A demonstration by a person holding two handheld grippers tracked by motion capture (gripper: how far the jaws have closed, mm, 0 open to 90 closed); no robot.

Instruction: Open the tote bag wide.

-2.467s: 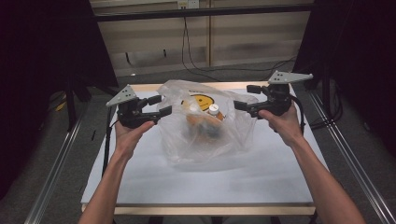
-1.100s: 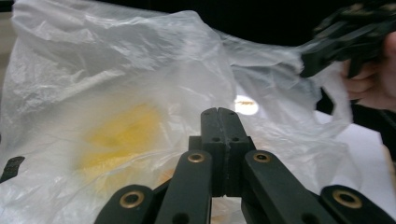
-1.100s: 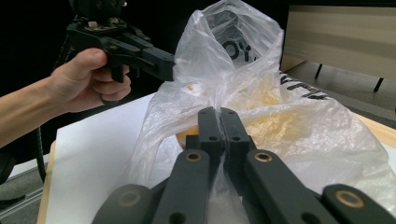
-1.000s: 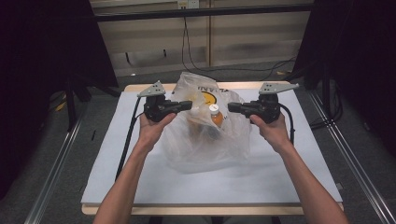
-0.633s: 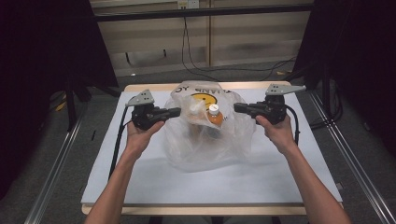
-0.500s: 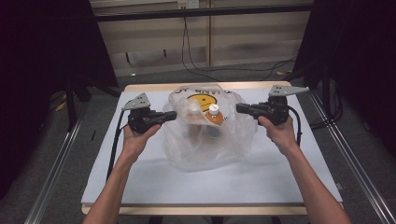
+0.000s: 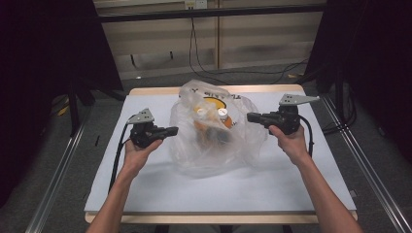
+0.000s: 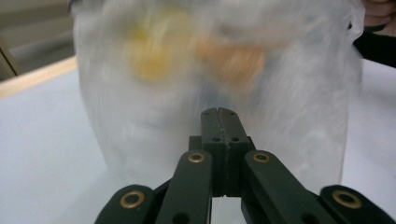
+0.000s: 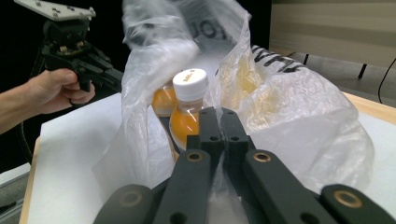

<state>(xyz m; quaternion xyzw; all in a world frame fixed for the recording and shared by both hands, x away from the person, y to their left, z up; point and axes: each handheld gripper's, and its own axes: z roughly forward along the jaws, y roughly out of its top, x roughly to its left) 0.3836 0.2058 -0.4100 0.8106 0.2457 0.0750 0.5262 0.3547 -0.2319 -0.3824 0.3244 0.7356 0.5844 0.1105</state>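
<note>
So far the crinkled clear plastic bag [image 7: 214, 131] of white-capped orange juice bottles [image 9: 187, 112] stands mid-table toward the far edge, unemptied, both the left gripper [image 7: 171, 131] and right gripper [image 7: 251, 117] flanking it with jaws together, gripping nothing.

We hold one gripper in each hand, forearms reaching in from the near edge. Left gripper [image 7: 171, 130] sits low, jaws pressed flat together [image 8: 219, 115], pointing level toward the right gripper. Left hand [image 7: 138, 148] wraps its body from below. Right gripper [image 7: 251, 117] rides slightly higher, jaws likewise closed [image 9: 217, 114], pointing back toward the left. Right hand [image 7: 286, 137] grips from beneath, wrist straight.
</note>
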